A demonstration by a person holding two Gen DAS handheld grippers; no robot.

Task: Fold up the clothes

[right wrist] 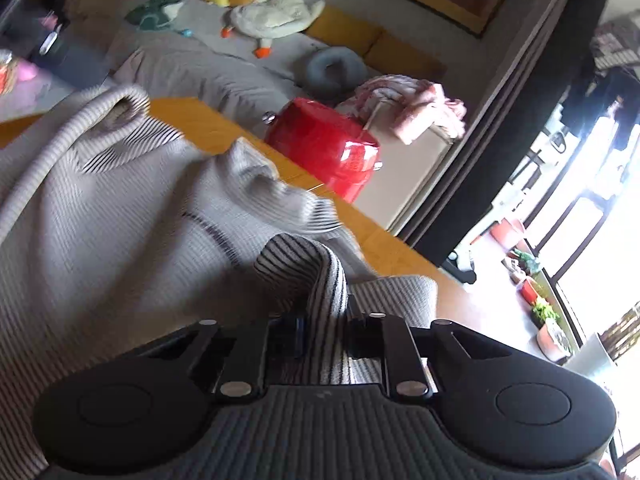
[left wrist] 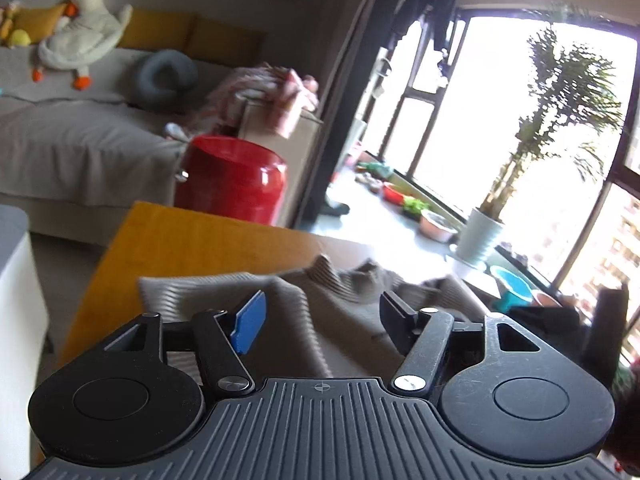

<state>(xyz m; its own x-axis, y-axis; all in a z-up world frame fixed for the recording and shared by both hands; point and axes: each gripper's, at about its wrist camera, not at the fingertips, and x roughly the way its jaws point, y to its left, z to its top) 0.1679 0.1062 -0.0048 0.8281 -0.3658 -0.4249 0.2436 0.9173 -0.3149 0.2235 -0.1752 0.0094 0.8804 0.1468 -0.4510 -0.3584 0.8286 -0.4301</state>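
Left gripper [left wrist: 320,314]: jaws apart, roughly half open, nothing between the pads; blue pad [left wrist: 250,322] on one finger. It hangs just above the sweater [left wrist: 304,304], w/ no contact visible. Right gripper [right wrist: 322,334]: jaws closed tight on a raised fold of the sweater [right wrist: 120,208], the striped knit bunching up directly ahead of the fingertips and draping to both sides.

Sweater: grey ribbed knit w/ thin dark stripes, lying rumpled on the tabletop [left wrist: 192,240]. In the right wrist view it covers most of the near part of the tabletop [right wrist: 224,128]; the ribbed collar opening sits toward the far left, and a peak of cloth stands up mid-garment.

Surface: yellow-orange wood tabletop, bare at the far edge beyond the sweater.

Room: red drum [left wrist: 232,180] just past the tabletop's far edge; grey sofa [left wrist: 72,136] behind it, carrying a white plush goose [left wrist: 84,28] and a grey neck pillow [left wrist: 164,78]. Pink cloth [left wrist: 272,92] heaped on a beige box beside the drum. Bright window w/ potted plant [left wrist: 560,120] at right.
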